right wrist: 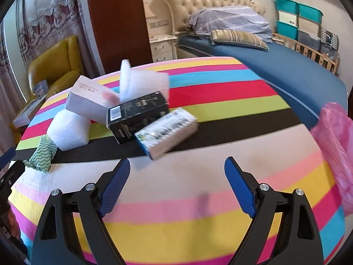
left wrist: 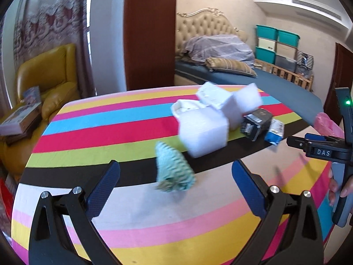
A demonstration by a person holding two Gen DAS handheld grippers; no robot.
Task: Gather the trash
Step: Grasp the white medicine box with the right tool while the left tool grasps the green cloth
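While both tools hung over the striped tablecloth (right wrist: 176, 176), the left gripper (left wrist: 175, 172) had its jaws spread wide with nothing between them, and the right gripper (right wrist: 177, 167) was equally agape and empty. Just ahead of the left fingertips lay a crumpled green-and-white rag (left wrist: 174, 170). Beyond it sat a white foam block (left wrist: 203, 132). Just past the right tips lay a blue-and-white carton (right wrist: 167, 128), touching a black box (right wrist: 136, 117) behind it. A pale pink box (right wrist: 92, 101) lay farther left, and a pink plastic bag (right wrist: 333, 145) hung to the right.
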